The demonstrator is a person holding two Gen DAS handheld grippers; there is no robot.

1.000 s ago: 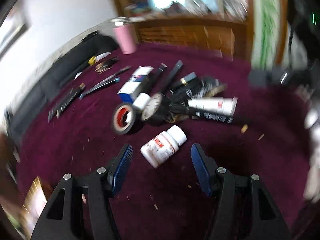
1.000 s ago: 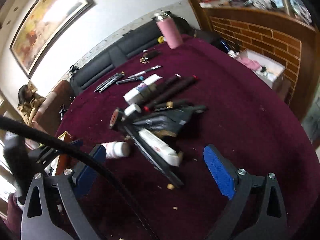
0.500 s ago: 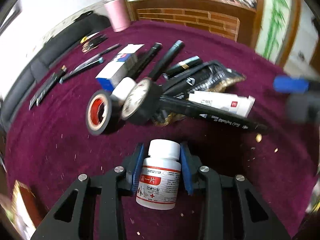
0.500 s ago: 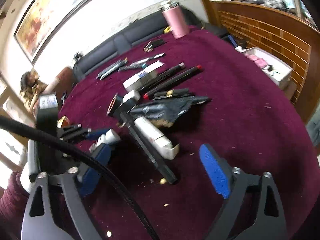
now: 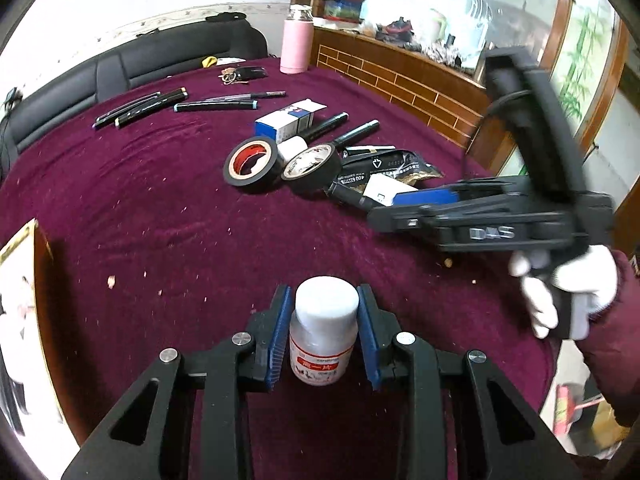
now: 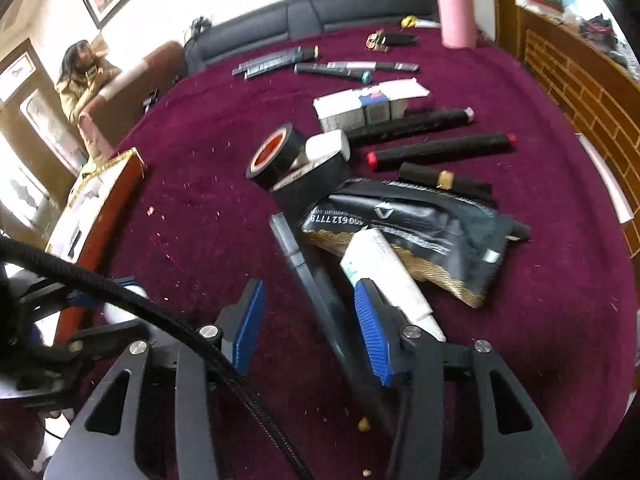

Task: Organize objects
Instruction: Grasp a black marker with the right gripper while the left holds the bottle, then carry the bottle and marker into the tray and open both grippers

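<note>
Left wrist view, nearest item: white pill bottle (image 5: 325, 330) clamped between the blue pads of the left gripper (image 5: 325, 334), cap pointing away from the camera.
Left grip, state: fingers clenched on the bottle body below the cap; the label faces the camera.
Left grip, risk: smooth round plastic held low on its body could twist or slide out if the hand rolls or swings fast.
Right gripper (image 6: 308, 328), state: jaws closing, straddling a long dark marker (image 6: 320, 300) that lies on the cloth; pads do not look pressed on it yet.
Right gripper, risk: its right-hand pad sits over the white tube (image 6: 384, 272) beside the marker, so the closing jaws may pinch tube and marker together or shove the tube aside.
Marker, risk: its far end lies against the black foil pouch (image 6: 420, 232) and a tape roll (image 6: 316, 184); lifting it could drag or tip these.
Tape rolls, mid-table: second roll with red core (image 6: 272, 156) leans on edge and could roll away if nudged.
Table (image 5: 168, 216), condition: maroon cloth with crumbs; a soft surface, where a dropped bottle may roll.
Far row: more markers (image 6: 440, 146), a small white box (image 6: 360, 110) and a pink flask (image 6: 456, 12), well apart from both grippers.
</note>
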